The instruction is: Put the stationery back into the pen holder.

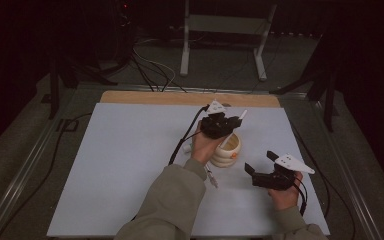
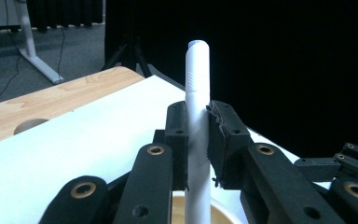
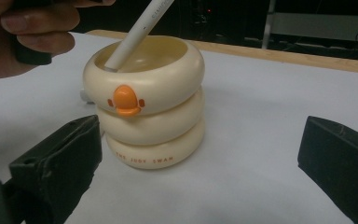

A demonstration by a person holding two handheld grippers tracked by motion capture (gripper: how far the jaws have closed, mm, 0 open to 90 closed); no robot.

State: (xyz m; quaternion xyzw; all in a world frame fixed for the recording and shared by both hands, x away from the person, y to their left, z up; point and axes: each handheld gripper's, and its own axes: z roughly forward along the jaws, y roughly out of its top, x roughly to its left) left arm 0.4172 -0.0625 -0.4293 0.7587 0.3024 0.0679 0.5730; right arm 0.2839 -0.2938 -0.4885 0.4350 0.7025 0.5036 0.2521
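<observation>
White pen (image 3: 135, 35) leans tilted, tip inside cream 3-ring duck holder (image 3: 150, 102), upright on the table.

my left gripper (image 1: 228, 121): clamped on white pen (image 1: 234, 129) over cream holder (image 1: 226, 151) | my right gripper (image 1: 260, 167): jaws apart, near-right

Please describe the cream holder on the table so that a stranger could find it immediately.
On the white table, look near the middle, just beneath the left gripper. The holder resembles three stacked cream rings with an orange duck beak on front, and a white pen leans inside it.
</observation>
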